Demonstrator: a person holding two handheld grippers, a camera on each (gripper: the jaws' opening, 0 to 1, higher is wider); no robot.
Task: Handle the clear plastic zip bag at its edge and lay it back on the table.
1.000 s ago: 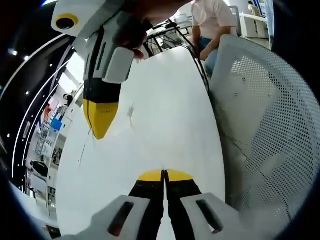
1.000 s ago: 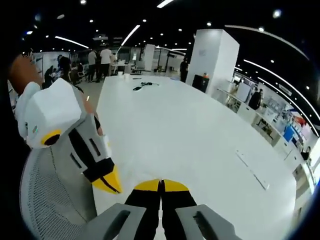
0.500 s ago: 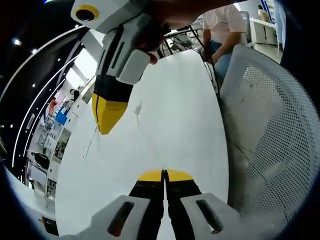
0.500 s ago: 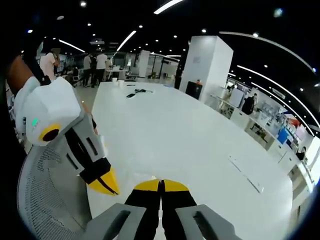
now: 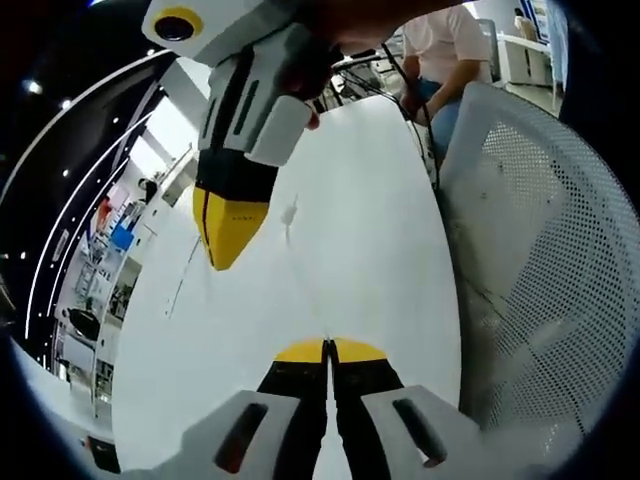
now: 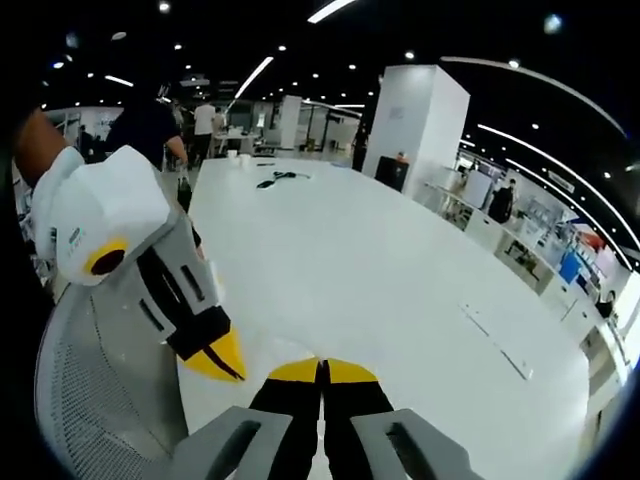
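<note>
The clear zip bag (image 5: 292, 214) is nearly invisible: a small grey mark and a faint thin line running down to my left gripper (image 5: 327, 349), whose jaws are pressed together, apparently on the bag's edge. My right gripper (image 5: 229, 252) comes in from the top left, held by a hand, its yellow tips together above the white table (image 5: 350, 200) just left of the mark. In the right gripper view, my right gripper (image 6: 322, 368) is shut with nothing visible in it, and the left gripper (image 6: 222, 360) hangs beside it at the lower left.
A white mesh chair (image 5: 545, 250) stands against the table's near side, also seen as chair (image 6: 90, 400). A person in a pink shirt (image 5: 440, 35) sits beyond it. Dark cables (image 6: 275, 180) lie at the table's far end, and a narrow slot (image 6: 500, 340) is on its right.
In the left gripper view, the right gripper and the bag's grey mark have drifted slightly right. Both pairs of jaws stay shut. The views have shifted a little with the hands.
</note>
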